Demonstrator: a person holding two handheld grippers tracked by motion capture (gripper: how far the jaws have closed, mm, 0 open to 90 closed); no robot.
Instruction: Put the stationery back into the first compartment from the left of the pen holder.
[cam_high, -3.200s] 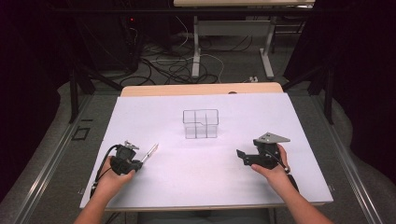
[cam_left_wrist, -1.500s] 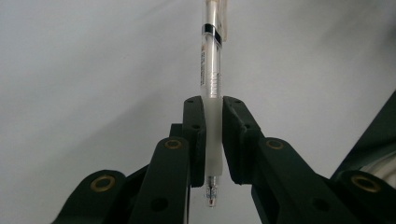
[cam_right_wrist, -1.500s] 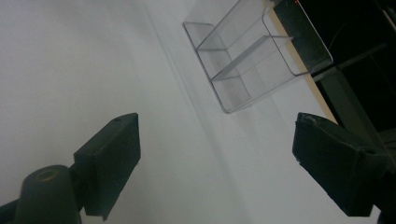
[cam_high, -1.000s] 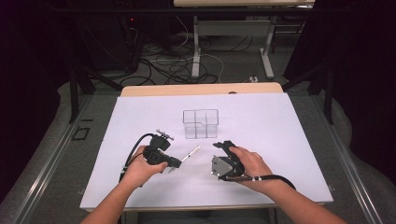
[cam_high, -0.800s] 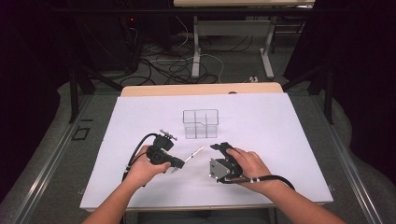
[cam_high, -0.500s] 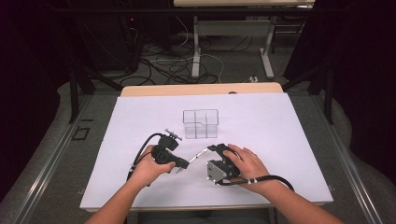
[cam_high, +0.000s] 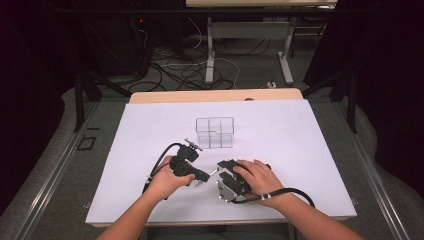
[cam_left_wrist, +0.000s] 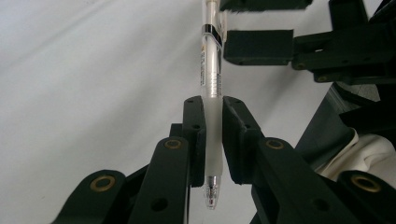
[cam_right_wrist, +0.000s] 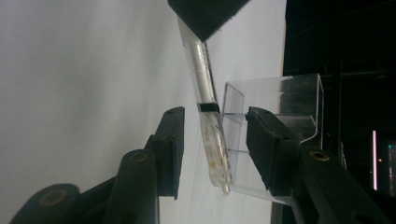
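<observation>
My left gripper (cam_high: 202, 177) (cam_left_wrist: 212, 103) is shut on a clear plastic pen (cam_left_wrist: 210, 70), gripping its frosted sleeve near the tip. The pen's other end, with the clip, reaches toward my right gripper (cam_high: 220, 170). In the right gripper view that clip end of the pen (cam_right_wrist: 213, 144) lies between the jaws of the right gripper (cam_right_wrist: 215, 114), with a gap on each side. Those jaws have just been closing and the pads are not touching it. Both grippers meet low over the white sheet (cam_high: 300, 150), in front of a clear compartment box (cam_high: 215, 132) (cam_right_wrist: 280, 116).
The clear box stands a little beyond the two hands, mid-table. The white sheet spreads wide to left and right. Its front edge lies just behind the forearms. Cables (cam_high: 287, 192) trail from both grippers toward the person.
Both hands have drawn together near the table's middle. The left one carried the pen rightward, its free end now between the right jaws, which have narrowed around it.
</observation>
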